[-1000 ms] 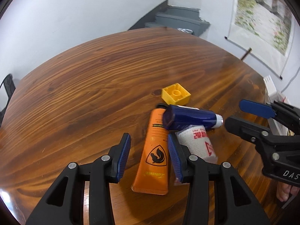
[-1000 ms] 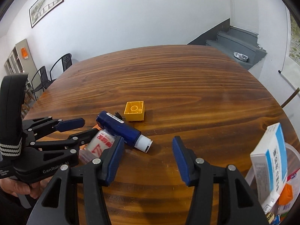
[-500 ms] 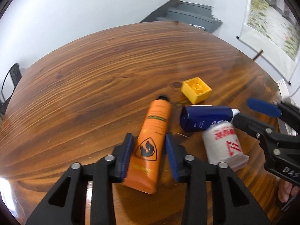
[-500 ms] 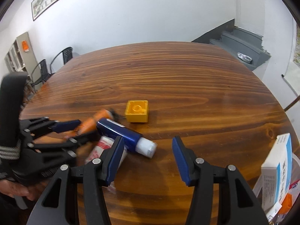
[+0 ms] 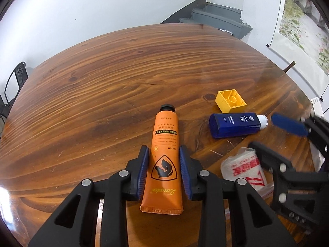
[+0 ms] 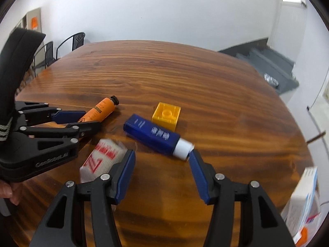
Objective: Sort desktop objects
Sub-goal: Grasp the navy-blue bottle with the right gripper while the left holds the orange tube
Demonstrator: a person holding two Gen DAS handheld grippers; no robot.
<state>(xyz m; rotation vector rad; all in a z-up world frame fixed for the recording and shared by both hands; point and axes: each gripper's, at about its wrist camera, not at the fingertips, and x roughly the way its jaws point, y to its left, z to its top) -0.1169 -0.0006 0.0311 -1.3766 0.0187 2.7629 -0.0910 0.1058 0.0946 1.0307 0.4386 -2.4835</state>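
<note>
An orange tube with a black cap lies between the fingers of my left gripper, which is shut on its lower half; it also shows in the right wrist view. A dark blue bottle with a white cap lies to its right, with a yellow block behind it. A white wrapped roll with red print lies near the front. My right gripper is open and empty, just in front of the blue bottle and beside the roll.
The round wooden table stretches far back and left. A white and blue box stands in a container at the right edge. Chairs stand beyond the table's far left side.
My left gripper closed on the orange tube and drew it left, away from the blue bottle and roll. The right gripper moved closer to the blue bottle.
</note>
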